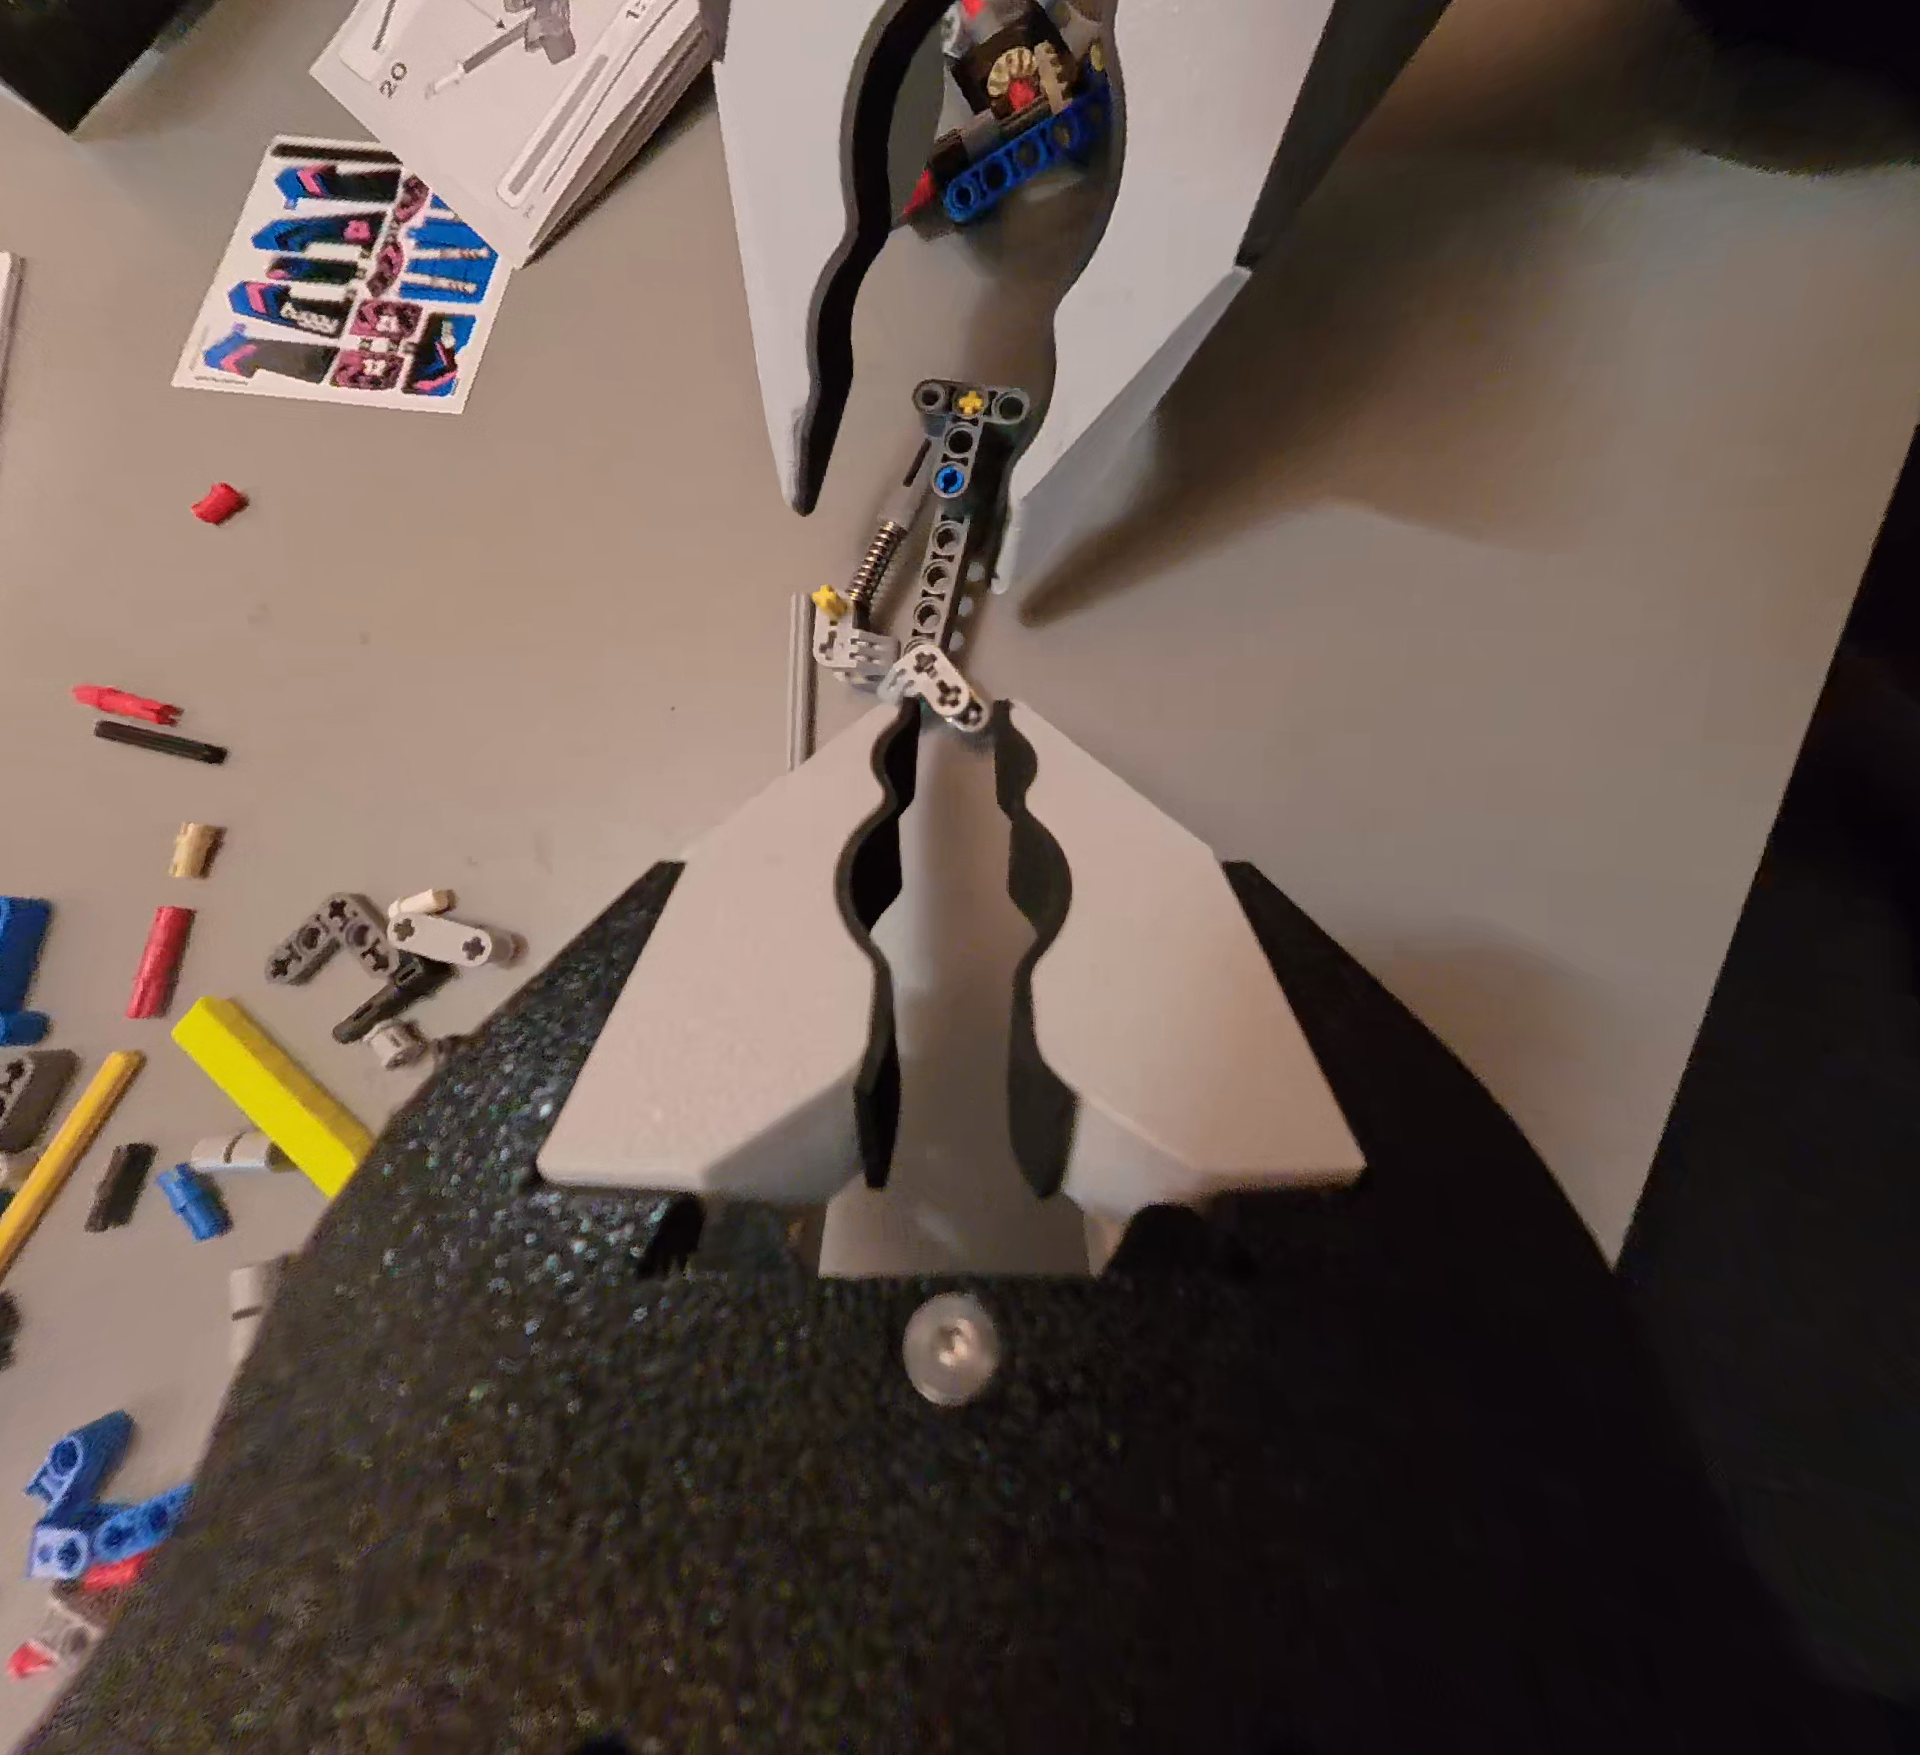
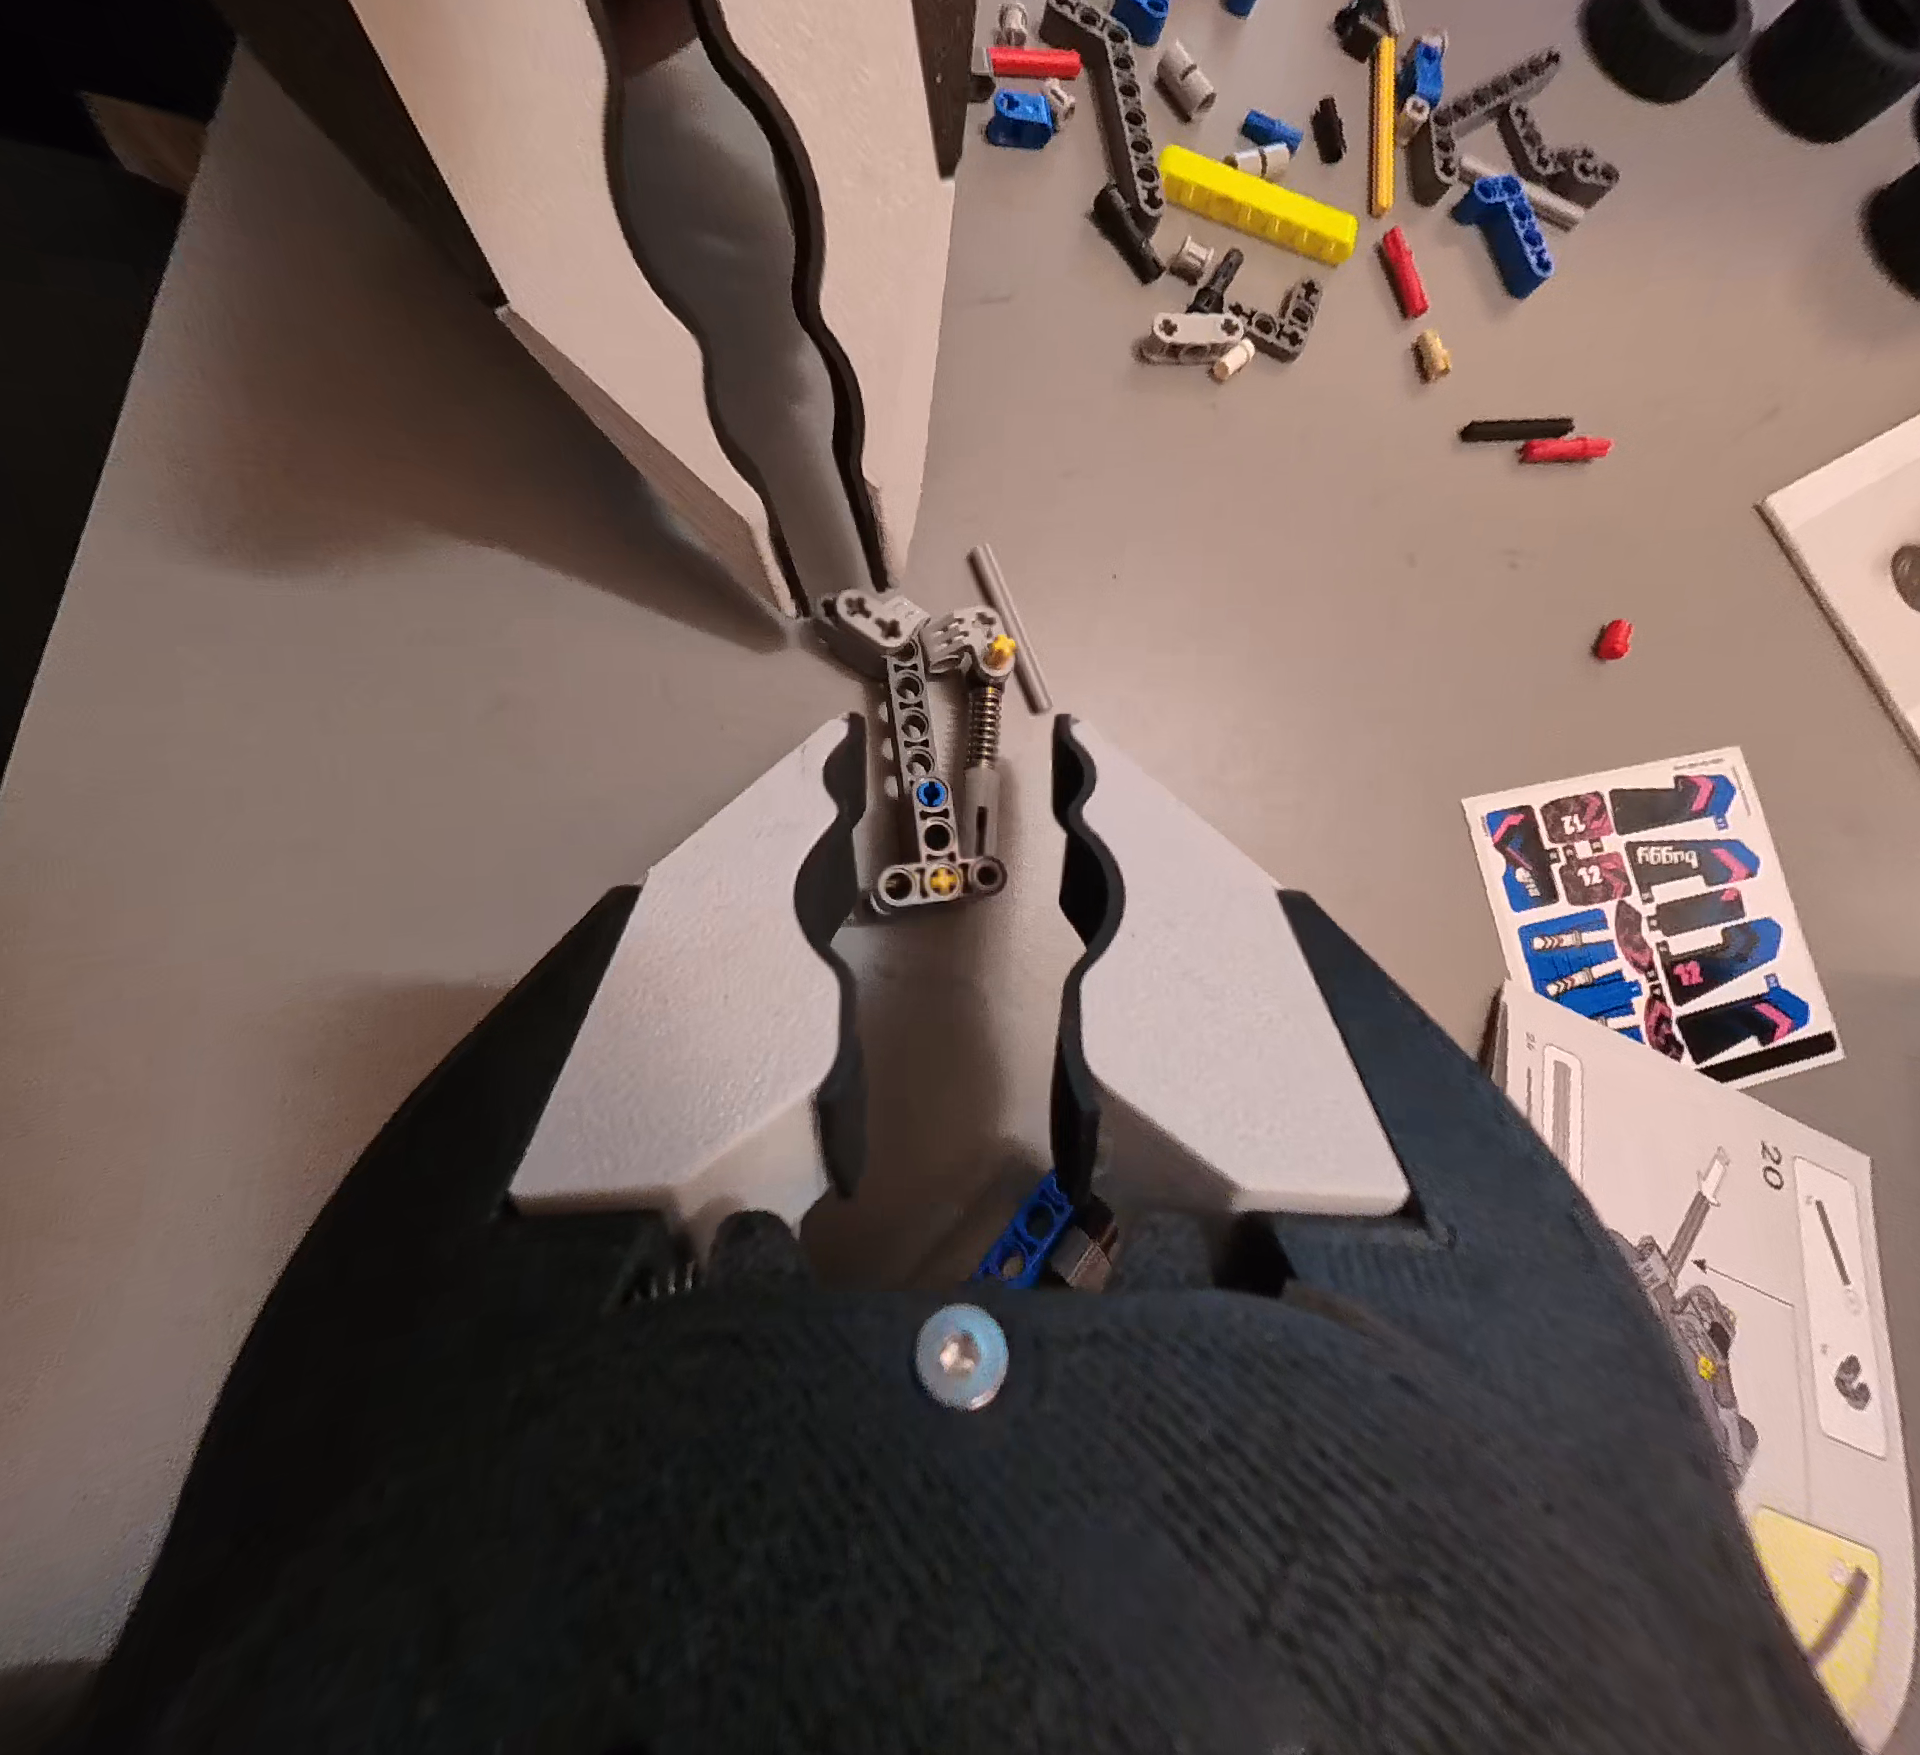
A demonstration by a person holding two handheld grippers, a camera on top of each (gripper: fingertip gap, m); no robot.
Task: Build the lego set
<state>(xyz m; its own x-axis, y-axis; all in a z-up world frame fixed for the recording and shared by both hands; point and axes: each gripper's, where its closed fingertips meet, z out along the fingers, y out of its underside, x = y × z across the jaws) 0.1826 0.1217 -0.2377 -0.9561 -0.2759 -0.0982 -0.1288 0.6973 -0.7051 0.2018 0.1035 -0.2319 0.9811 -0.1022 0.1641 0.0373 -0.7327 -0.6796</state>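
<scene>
A small grey assembly (image 1: 940, 552), a T-ended beam with a spring shock absorber (image 2: 982, 718) beside it, lies on the grey table (image 1: 1351, 666) between my two grippers. My left gripper (image 1: 951, 708) has its fingertips pinched on the assembly's light grey connector (image 1: 940, 679); it also shows in the right wrist view (image 2: 836, 599). My right gripper (image 2: 956, 718) is open, and its fingers straddle the T end (image 2: 940, 879) without closing on it. A larger build with a blue beam (image 1: 1023, 136), gears and red pins lies farther back between the right gripper's fingers.
A thin grey axle (image 2: 1008, 625) lies next to the assembly. Loose parts, with a yellow beam (image 2: 1257, 204) and black tyres (image 2: 1673, 12), are scattered on one side. A sticker sheet (image 1: 332, 271) and an open instruction booklet (image 1: 520, 43) lie nearby. The table edge (image 1: 1745, 874) runs close.
</scene>
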